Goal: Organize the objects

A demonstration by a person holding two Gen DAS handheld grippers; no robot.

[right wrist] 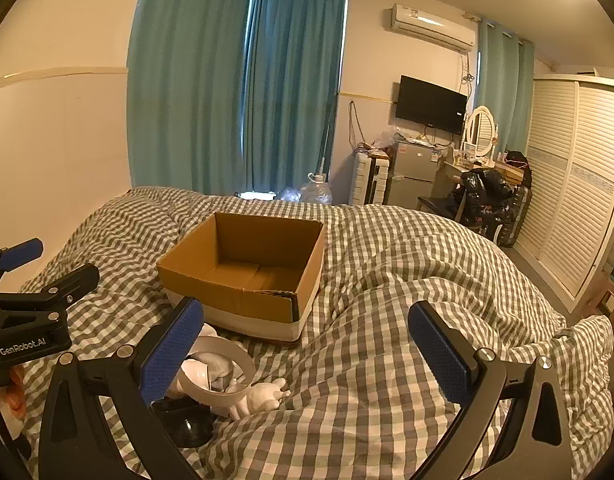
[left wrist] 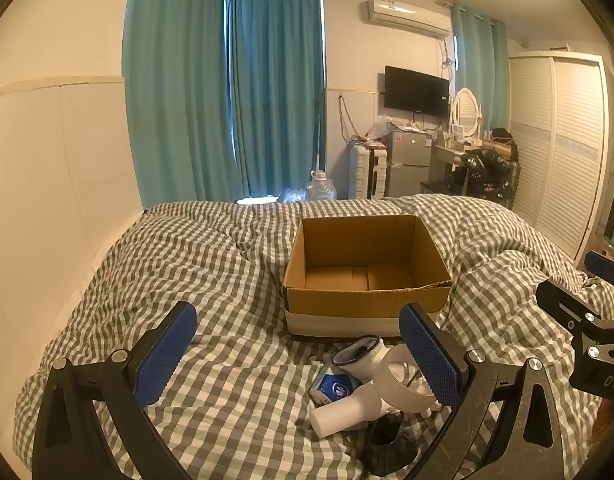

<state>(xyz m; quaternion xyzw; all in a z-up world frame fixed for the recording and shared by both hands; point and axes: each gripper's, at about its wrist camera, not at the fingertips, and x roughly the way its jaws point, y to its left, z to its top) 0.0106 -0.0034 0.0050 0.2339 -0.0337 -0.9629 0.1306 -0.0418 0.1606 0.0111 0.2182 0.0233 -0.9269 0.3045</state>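
Note:
An open, empty cardboard box [left wrist: 367,276] sits on the checked quilt; it also shows in the right wrist view [right wrist: 247,268]. In front of it lies a pile: a white hair dryer [left wrist: 355,404], a small blue-labelled packet [left wrist: 333,386], a white ring-shaped piece [left wrist: 403,376] and a black object [left wrist: 387,446]. The right wrist view shows the ring-shaped piece [right wrist: 223,376], a white figurine [right wrist: 263,398] and the black object [right wrist: 187,420]. My left gripper [left wrist: 299,360] is open above the pile's left side. My right gripper [right wrist: 307,360] is open, to the right of the pile.
The checked quilt [left wrist: 211,272] covers the whole bed, rumpled into folds at the right [right wrist: 447,272]. A white wall [left wrist: 47,184] runs along the bed's left side. Beyond the bed stand a small fridge [left wrist: 409,162], a dressing table and a louvred wardrobe [left wrist: 563,148].

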